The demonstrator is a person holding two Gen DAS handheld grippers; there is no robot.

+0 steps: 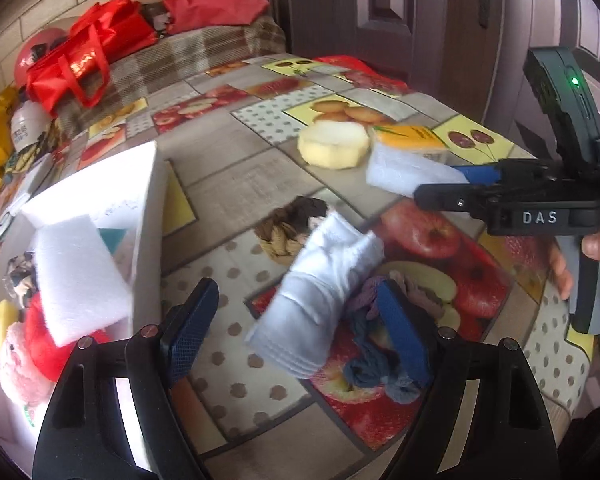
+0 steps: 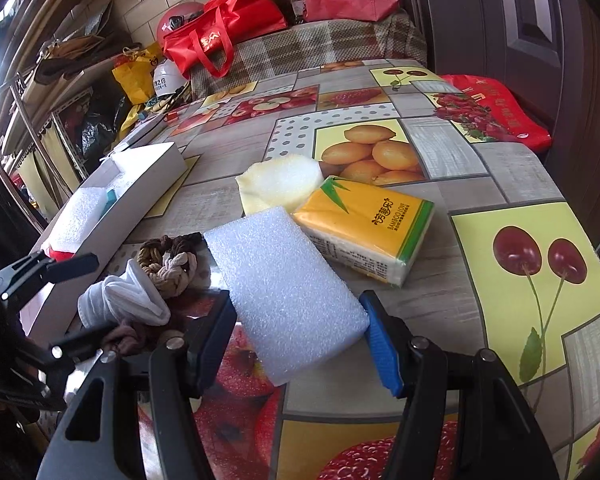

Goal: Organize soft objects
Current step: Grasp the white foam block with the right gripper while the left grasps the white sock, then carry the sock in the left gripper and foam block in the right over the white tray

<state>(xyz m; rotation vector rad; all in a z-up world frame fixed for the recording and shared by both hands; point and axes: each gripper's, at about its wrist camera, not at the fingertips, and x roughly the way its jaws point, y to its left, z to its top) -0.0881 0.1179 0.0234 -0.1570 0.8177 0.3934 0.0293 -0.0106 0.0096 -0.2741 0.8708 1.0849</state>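
**Foam block flanked on fruit-print oilcloth**

Right gripper (image 2: pixel 300 344): fingers spread, lying either side of a white foam block (image 2: pixel 284 296), rectangular and finely pebbled; contact of the pads with its sides not certain. Just beyond, touching or nearly so, a yellow tissue pack (image 2: pixel 364 228) in glossy wrap, and a pale round sponge (image 2: pixel 280 184) with a soft, ragged edge.

Left gripper (image 1: pixel 296 328): fingers wide apart, over a rolled white sock (image 1: pixel 320 280), ribbed at the cuff, beside a braided brown hair tie (image 1: pixel 284 228) and a heap of thin grey-blue fabric (image 1: pixel 372 368) against the right pad.

At far left a white box (image 1: pixel 148 216) with stiff upright walls, already filled with another foam slab (image 1: pixel 76 276), a red fluffy piece (image 1: pixel 44 340) and a pink plush (image 1: pixel 16 364).

Bare tablecloth (image 2: pixel 500 168) open toward the far right edge of the table.

Right tool held level, pistol-style, from the table's right side; a hand (image 1: pixel 596 252) wrapped round its grip.
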